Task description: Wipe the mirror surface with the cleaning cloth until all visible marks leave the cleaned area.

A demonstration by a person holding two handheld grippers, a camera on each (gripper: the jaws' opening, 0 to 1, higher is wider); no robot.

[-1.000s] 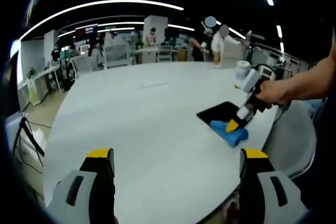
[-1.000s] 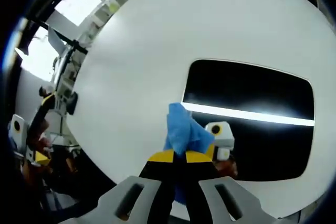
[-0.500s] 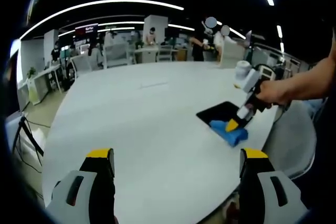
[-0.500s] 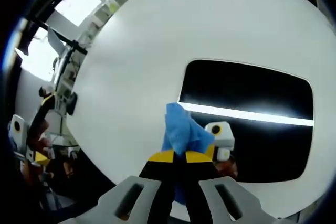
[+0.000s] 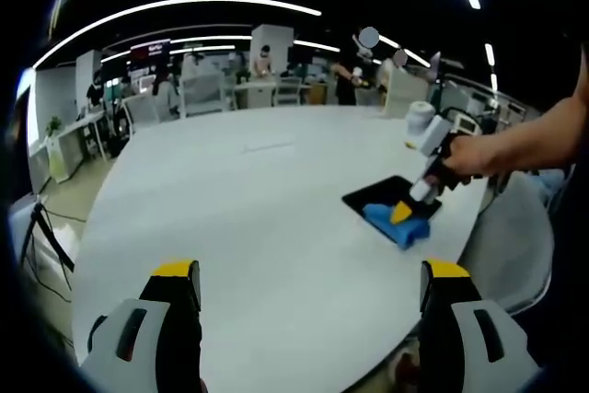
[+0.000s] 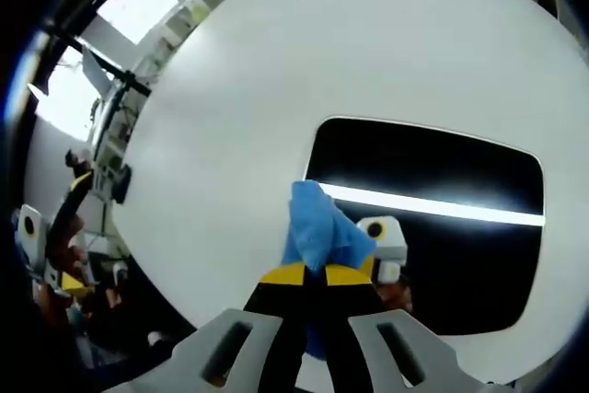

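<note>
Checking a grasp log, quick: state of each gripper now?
Left gripper: open, holding nothing.
Right gripper: shut on the blue cloth, at the mirror edge.

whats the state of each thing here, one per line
right gripper: shut on the blue cloth
blue cloth: bunched up, pinched in the gripper, at the mirror's near edge
mirror: lying flat on the table, dark, reflecting a ceiling light strip
left gripper: open, holding nothing, above the table
table: white, round, bearing the mirror

Open office: ceiling light strips [image 5: 184, 8], desks [image 5: 267, 91], round white table [image 5: 239, 218].
</note>
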